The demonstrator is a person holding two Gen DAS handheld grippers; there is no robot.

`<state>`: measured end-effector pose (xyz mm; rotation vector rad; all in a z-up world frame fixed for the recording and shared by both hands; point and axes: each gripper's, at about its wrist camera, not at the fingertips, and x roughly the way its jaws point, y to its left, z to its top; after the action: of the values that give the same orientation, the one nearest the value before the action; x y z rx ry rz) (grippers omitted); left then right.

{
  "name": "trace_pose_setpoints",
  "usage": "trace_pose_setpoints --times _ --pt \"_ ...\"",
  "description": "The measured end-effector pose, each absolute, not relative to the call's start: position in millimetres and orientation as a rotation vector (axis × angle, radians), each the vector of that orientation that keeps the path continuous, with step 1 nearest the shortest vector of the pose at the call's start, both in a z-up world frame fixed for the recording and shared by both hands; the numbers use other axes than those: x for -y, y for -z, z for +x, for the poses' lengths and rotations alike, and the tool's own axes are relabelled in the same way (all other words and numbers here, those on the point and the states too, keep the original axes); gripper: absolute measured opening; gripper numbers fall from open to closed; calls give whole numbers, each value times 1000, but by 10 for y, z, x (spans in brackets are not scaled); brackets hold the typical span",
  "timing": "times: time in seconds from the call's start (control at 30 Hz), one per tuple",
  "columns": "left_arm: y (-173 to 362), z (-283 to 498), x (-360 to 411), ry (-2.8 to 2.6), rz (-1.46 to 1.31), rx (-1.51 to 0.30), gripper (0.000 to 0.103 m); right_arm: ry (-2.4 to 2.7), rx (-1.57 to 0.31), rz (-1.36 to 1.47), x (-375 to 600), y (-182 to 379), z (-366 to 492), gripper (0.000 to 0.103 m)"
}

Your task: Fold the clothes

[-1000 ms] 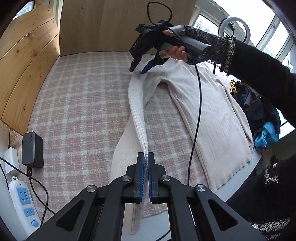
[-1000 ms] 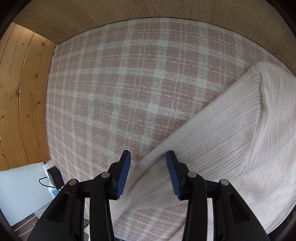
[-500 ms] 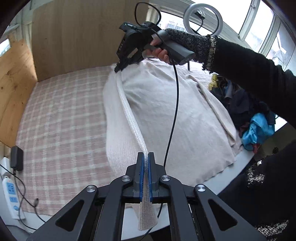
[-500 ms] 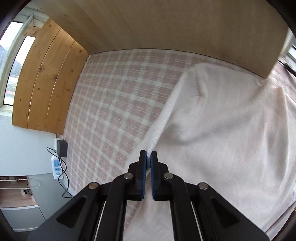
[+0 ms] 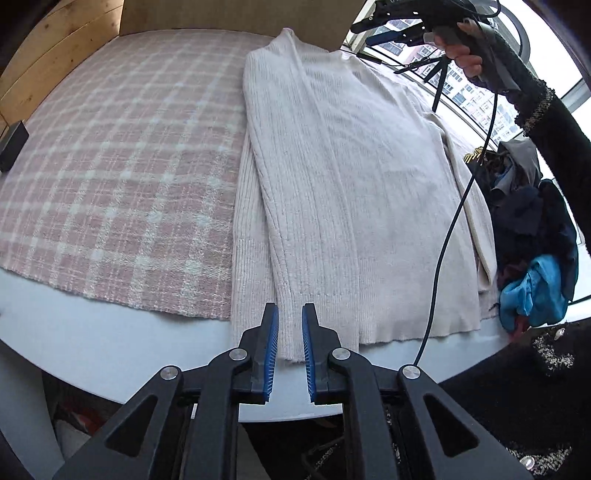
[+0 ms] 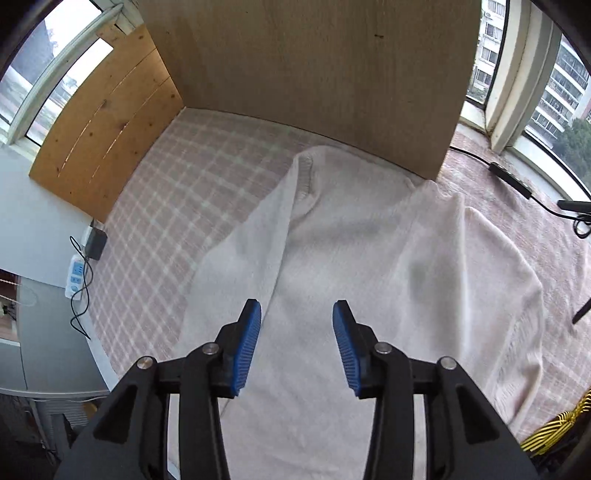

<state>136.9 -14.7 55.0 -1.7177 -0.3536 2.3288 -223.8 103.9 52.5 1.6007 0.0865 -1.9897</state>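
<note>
Sweater (image 5: 332, 177) is laid flat on the plaid blanket (image 5: 122, 155), one sleeve folded inward; left hand-held gripper (image 5: 287, 350) and right hand-held gripper (image 6: 297, 343) are held open and empty above it.

Right gripper (image 5: 384, 31) in left wrist view: cut by top edge, jaw state unreadable there. Sweater (image 6: 354, 280) in right wrist view: hem hidden behind gripper body at bottom edge. Sweater's right sleeve (image 5: 476, 206): cuff lost behind clothes pile (image 5: 532, 236) past table's right edge. Clothes pile: single garments indistinguishable. Power strip (image 6: 75, 275) at table's left edge: too small to read. Striped fabric (image 6: 554, 428): cut by bottom right corner.
</note>
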Motion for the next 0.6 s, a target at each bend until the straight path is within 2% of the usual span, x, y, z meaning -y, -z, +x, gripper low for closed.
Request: trace_pose_setpoints --times 0.07,0.17,0.37,0.43,0.5,0.6 --pt "-456 1367 102 -2335 -1731 384 19 1983 -40 1619 -879 -293 -2309 40" --pt "-327 1340 101 -2359 -1772 417 19 1924 20 1665 -675 20 -2412 40" --pt "-271 1327 86 -2407 -1756 441 18 1947 -148 1659 -326 316 -2404 38" --pt "-276 1336 103 -2409 -1738 479 4 1934 -142 1636 -288 319 -2396 10" --pt "-312 1365 173 -2403 -1718 551 5 1938 -128 1624 -296 314 -2381 8" --pt "-479 1440 292 -2469 -1693 568 4 1945 -139 1604 -276 280 -2343 7"
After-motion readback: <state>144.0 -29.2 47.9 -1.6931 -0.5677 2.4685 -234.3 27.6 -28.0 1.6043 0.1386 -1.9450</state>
